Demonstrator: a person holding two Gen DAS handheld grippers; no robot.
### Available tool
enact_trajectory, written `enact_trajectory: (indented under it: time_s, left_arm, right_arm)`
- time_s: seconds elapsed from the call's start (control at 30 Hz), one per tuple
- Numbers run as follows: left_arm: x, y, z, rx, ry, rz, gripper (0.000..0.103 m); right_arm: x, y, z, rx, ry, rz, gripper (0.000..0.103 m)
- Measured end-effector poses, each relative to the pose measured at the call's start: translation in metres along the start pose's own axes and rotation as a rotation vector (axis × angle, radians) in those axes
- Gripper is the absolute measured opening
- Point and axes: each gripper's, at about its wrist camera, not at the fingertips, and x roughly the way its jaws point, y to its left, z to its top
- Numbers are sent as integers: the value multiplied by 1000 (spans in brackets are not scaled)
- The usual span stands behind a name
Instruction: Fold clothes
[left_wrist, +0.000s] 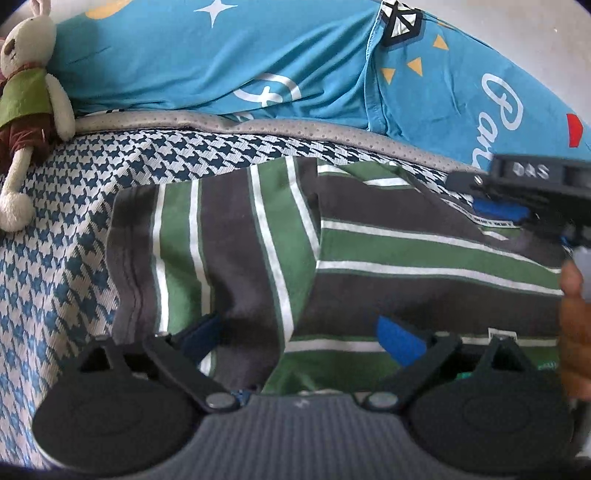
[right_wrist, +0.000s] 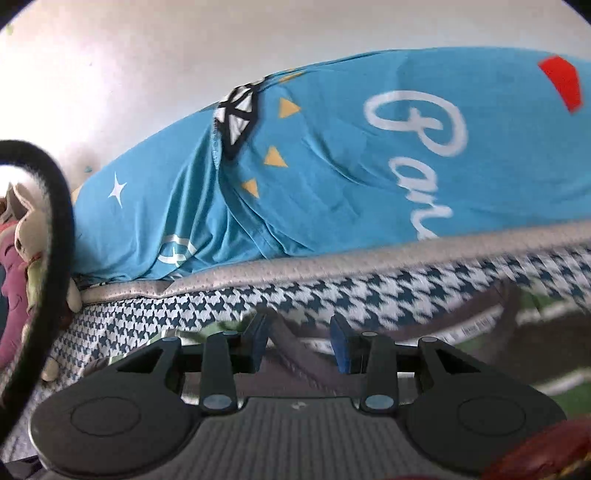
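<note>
- Striped shirt (left_wrist: 369, 251), green, grey and white, lies partly folded on the houndstooth bed (left_wrist: 55, 266);
- left gripper (left_wrist: 299, 343) hovers low over its near edge, jaws wide;
- right gripper (right_wrist: 299, 345) reaches level over the far corner, jaws parted, gripping nothing.

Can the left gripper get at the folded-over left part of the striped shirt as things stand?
Probably yes. The left gripper has its jaws open right over the striped shirt, and nothing lies on the folded part. The right gripper is off at the far right edge.
</note>
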Motion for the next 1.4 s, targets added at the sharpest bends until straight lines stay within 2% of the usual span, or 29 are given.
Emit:
enact_trajectory:
  time_s: [0.17, 0.4, 0.57, 0.63, 0.77, 0.83, 0.97, 1.07, 1.1, 1.13, 1.23, 1.4]
  left_arm:
    - [0, 3, 0, -13, 4, -13, 97]
    - [0, 5, -1, 0, 5, -18, 98]
    - [-1, 4, -2, 13, 5, -13, 98]
    - [-1, 4, -2, 12, 5, -14, 98]
    - [-1, 5, 0, 6, 7, -19, 99]
    - [-1, 4, 0, 5, 8, -19, 99]
    - [-1, 3, 2, 0, 8, -12, 100]
    - [-1, 4, 4, -8, 0, 4, 100]
    - [0, 3, 5, -4, -3, 16, 101]
    - [1, 3, 6, -1, -4, 28, 102]
    - [2, 2, 8, 4, 6, 49, 103]
    - [1, 4, 9, 3, 7, 114, 103]
  right_arm:
    - [20, 6, -7, -40, 27, 24, 37]
    - [25, 21, -15, -177, 11, 3, 39]
    - [27, 27, -19, -235, 5, -8, 30]
    - [27, 28, -20, -249, 3, -13, 23]
    - [29, 31, -23, -278, -2, -21, 15]
    - [27, 31, -22, -266, -26, -28, 6]
    - [14, 29, -16, -198, -152, -70, 6]
    - [16, 32, -15, -195, -155, -114, 7]
    - [17, 32, -17, -195, -144, -127, 10]
    - [18, 32, -18, -186, -128, -129, 19]
    - [11, 23, -12, -114, -123, -92, 32]
    - [-23, 3, -1, -7, -145, -103, 33]
